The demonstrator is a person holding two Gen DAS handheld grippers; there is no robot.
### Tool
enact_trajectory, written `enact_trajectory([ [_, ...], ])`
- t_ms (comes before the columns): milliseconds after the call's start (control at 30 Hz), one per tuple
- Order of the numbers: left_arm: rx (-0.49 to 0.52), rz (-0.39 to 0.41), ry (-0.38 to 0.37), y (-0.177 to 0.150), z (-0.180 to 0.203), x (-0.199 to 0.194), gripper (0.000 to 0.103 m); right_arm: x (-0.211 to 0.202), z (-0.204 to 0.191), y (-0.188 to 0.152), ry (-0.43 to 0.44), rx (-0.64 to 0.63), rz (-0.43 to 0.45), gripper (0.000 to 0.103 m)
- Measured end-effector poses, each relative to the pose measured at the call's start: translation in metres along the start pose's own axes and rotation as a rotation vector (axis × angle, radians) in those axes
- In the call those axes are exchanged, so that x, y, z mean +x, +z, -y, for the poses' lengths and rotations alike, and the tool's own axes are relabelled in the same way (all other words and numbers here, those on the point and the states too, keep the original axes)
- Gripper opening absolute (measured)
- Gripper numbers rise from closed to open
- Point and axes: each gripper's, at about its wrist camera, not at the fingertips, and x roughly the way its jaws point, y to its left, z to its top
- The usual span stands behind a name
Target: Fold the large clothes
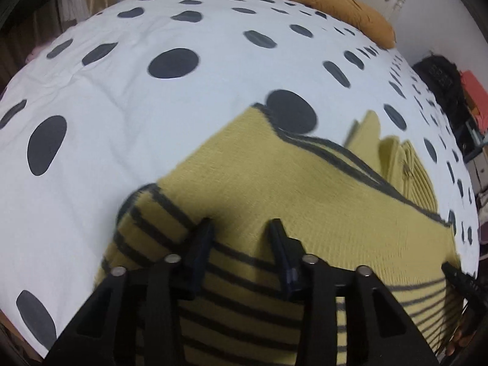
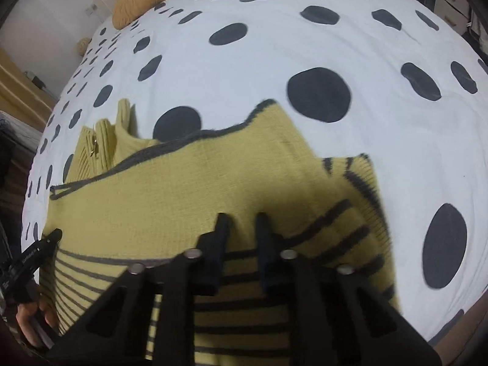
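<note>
The knitted sweater (image 1: 274,189) lies across the lower centre of both views on the spotted bed (image 1: 122,91) (soft, stretchy, moderately heavy). Your left fingers (image 1: 199,244) look slightly parted, your right fingers (image 2: 224,238) nearly pressed together; grasp the striped hem.

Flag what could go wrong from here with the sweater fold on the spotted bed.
1. The left hand-held gripper shows a gap between its fingers above the sweater; it may not be gripping, so that side could lag or drop.
2. The zip collar lies bunched past the folded edge and may end up crooked inside the fold.
3. Both views are blurred; the sleeve sticking out to one side could slip loose.
</note>
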Motion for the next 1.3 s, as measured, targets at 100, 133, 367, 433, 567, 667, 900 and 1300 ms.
enact_trajectory([
  [100,-0.089,-0.009,-0.031,0.007,-0.030,0.004,0.001,-0.005,0.025,0.002,0.031,0.059,0.001,0.000],
  [133,-0.113,-0.018,-0.045,0.007,-0.037,0.002,0.002,-0.009,0.028,0.002,0.044,0.069,0.007,0.000],
  [367,0.000,0.068,-0.007,-0.043,-0.017,-0.079,0.059,-0.092,-0.035,-0.063,-0.024,-0.167,0.124,0.000],
  [433,0.042,0.070,-0.027,-0.067,-0.010,-0.092,0.069,-0.100,-0.052,-0.085,-0.013,-0.226,0.112,0.000],
  [567,0.078,0.014,0.000,-0.102,-0.013,-0.083,0.069,-0.094,-0.064,-0.121,-0.018,-0.278,0.060,0.000],
  [667,0.085,0.031,0.005,-0.107,-0.017,-0.083,0.069,-0.070,-0.057,-0.127,-0.059,-0.259,0.011,0.000],
  [900,-0.057,0.046,0.008,-0.096,-0.059,-0.094,0.032,-0.069,-0.035,-0.123,-0.016,-0.179,0.011,0.002],
  [1300,0.040,0.060,0.075,-0.152,-0.041,-0.131,0.081,-0.060,-0.138,-0.160,0.014,-0.410,0.032,0.025],
])
